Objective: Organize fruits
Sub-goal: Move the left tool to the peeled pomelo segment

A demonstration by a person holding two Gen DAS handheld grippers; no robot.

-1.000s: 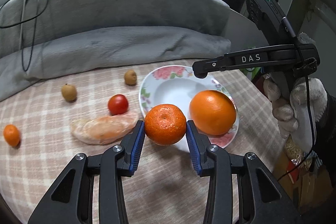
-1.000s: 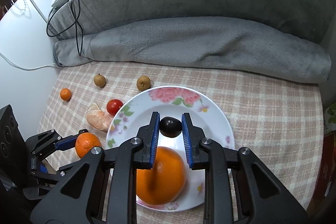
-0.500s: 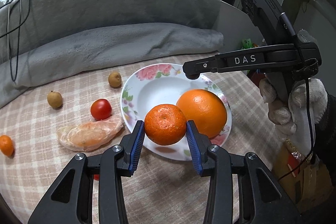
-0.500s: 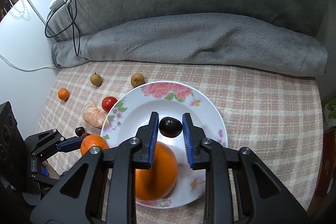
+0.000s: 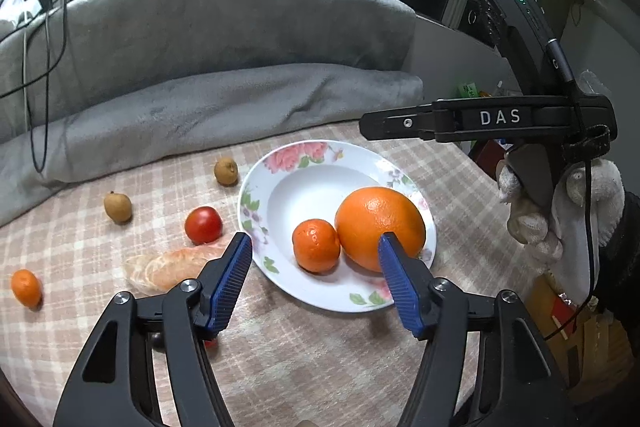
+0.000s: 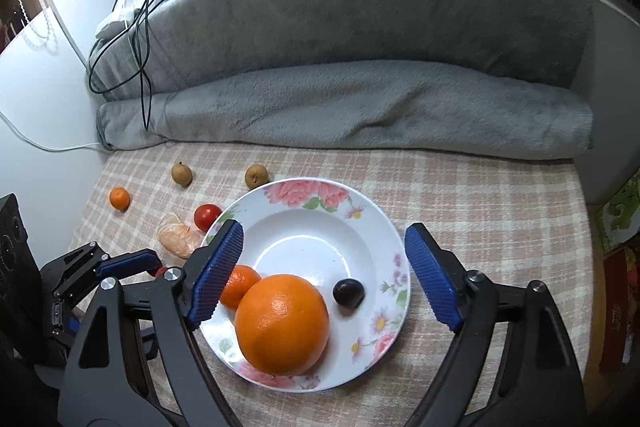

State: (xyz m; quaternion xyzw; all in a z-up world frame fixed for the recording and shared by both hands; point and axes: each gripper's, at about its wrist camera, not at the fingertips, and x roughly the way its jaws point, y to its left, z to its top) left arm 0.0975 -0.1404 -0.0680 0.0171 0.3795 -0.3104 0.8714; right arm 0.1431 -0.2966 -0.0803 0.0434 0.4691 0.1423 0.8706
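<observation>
Checked tabletop (image 5: 320, 367): both claws just opened, nothing gripped. Left claw (image 5: 316, 283), right claw (image 6: 324, 267). Mandarin (image 5: 316, 245), big orange (image 5: 380, 227), dark grape (image 6: 349, 291) sit in plate (image 5: 320, 291). Risk: round fruit rolling off the shallow rim if nudged. No clear long axis; mandarin's stem dimple faces up.

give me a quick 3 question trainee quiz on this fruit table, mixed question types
1. True or false: the left gripper is clamped on the mandarin.
2. Multiple choice: what lies on the plate beside the big orange and the mandarin? A) the tomato B) a dark round fruit C) the peeled segments
3. How many small brown fruits lie on the cloth in the right wrist view?

Key: 1 false, its jaws have just opened and the mandarin rests on the plate. 2 B. 3 two.
</observation>
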